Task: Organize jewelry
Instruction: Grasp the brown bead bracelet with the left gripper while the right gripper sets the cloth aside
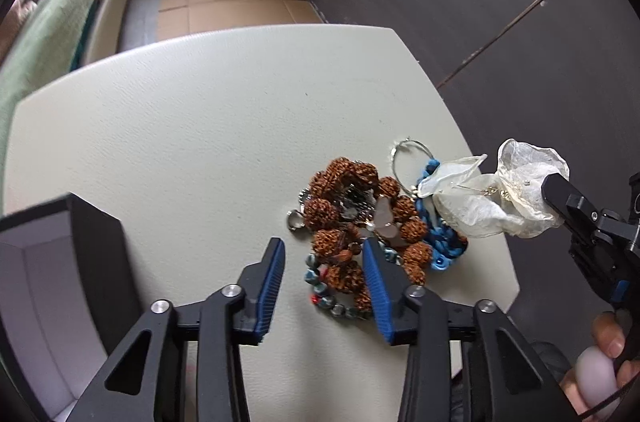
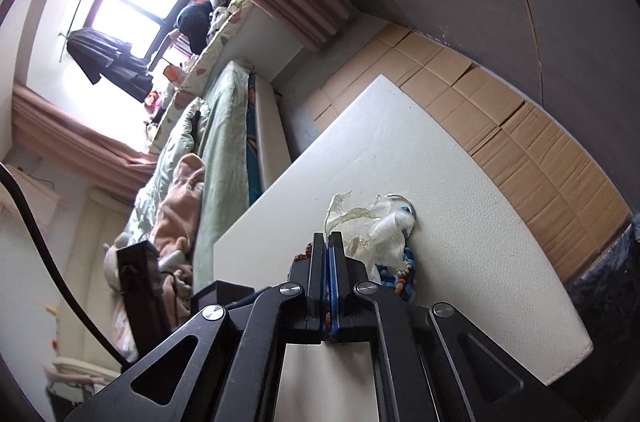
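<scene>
Jewelry (image 1: 360,230) lay heaped on the white table (image 1: 200,126), and I took the brown seed-bead bracelet (image 1: 352,206) as my landmark. Just right of it my right gripper (image 1: 554,192) was pinched on a white petal earring (image 1: 504,194), lifted clear of the blue cord bracelet (image 1: 440,242) beneath. My left gripper (image 1: 324,262) hovered spread at the near side of the beads, holding nothing. Far to their left stood a dark open box (image 1: 60,262). I judged the petals light, thin and easily crumpled, its wire hook prone to snagging; the seed beads looked stiff and grippy, best taken across one strand.
</scene>
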The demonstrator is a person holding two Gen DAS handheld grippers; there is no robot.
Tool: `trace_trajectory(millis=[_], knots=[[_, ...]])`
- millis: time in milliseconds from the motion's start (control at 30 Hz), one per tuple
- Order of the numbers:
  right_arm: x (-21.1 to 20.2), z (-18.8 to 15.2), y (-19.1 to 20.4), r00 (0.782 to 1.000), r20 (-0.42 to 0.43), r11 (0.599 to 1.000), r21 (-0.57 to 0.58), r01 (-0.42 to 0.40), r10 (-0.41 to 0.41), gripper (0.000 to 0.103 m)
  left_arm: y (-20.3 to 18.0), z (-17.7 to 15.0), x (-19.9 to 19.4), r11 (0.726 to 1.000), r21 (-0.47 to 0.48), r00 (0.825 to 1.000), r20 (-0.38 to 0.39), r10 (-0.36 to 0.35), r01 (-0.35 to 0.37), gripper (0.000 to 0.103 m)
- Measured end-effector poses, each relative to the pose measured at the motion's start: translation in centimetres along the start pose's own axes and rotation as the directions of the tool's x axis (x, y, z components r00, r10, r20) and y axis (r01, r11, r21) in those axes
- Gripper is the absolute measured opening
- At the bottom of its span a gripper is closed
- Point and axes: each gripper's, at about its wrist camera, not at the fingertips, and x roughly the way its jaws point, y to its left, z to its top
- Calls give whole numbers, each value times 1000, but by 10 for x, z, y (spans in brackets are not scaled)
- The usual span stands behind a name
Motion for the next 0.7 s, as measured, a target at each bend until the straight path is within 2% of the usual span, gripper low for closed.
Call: trace_trajectory(millis=[33,100,367,533,700], knots=[[-1,0,2,1000,2,1000,1,1,-1,3,2,0,2,1000,-12,1000,-4,-21,21,39],[-2,-3,6,1000,-3,1000,8,1,-1,3,5,-2,7,997,-44,998,-30,-59,58,25],[-11,-13,24,1000,8,1000,-22,-10,10,3,4,-2,-22,988,-34,988,39,-146,148,21],[-19,-15,32,999,30,999,-37,-10,11,3,-5,-2,-53,980,25,975,99,-198,197,21],[-28,-19,38,998,57,998,-55,-22,25,3,-3,-4,-82,973,42,960,160,-231,227,21]])
